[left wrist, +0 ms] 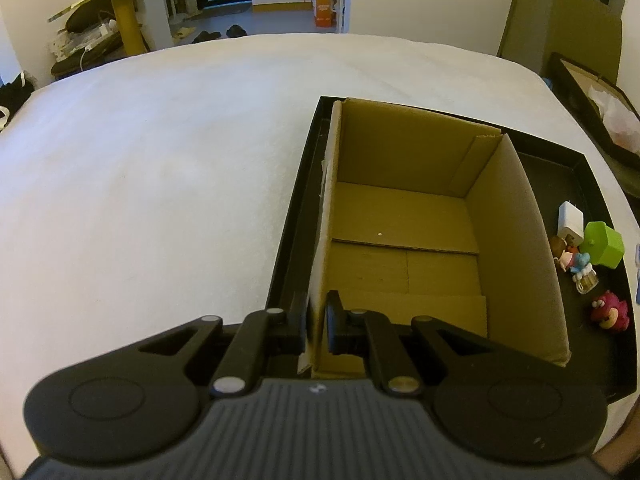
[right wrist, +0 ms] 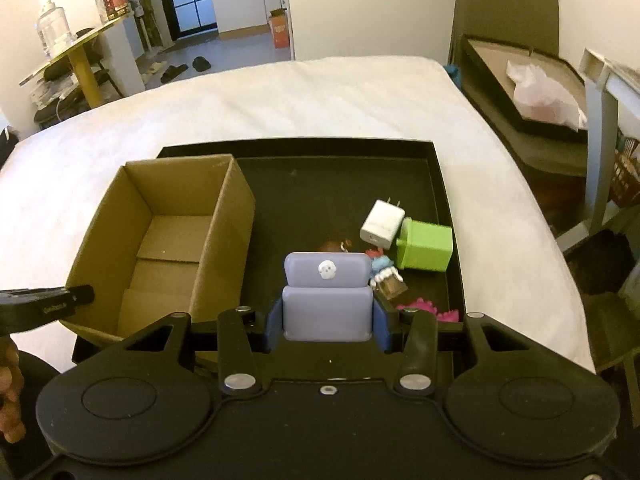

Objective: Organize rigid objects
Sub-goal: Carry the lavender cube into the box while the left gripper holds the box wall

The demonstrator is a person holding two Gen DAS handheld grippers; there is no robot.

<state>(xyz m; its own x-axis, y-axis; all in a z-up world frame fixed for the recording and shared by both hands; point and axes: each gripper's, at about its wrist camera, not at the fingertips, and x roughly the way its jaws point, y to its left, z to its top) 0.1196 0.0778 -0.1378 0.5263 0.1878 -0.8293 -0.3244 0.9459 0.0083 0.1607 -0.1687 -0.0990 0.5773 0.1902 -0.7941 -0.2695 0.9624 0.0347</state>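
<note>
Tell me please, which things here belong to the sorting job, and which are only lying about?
Job:
- cardboard box
- purple case in the right tongs
- white charger
- green cube
- pink toy
- black tray

Lying about:
- orange carton
- slippers
- plastic bag

Both grippers, the left and the right, were matte black, with silver pivot screws, round housings and ribbed bodies; the right wore blue pads.
</note>
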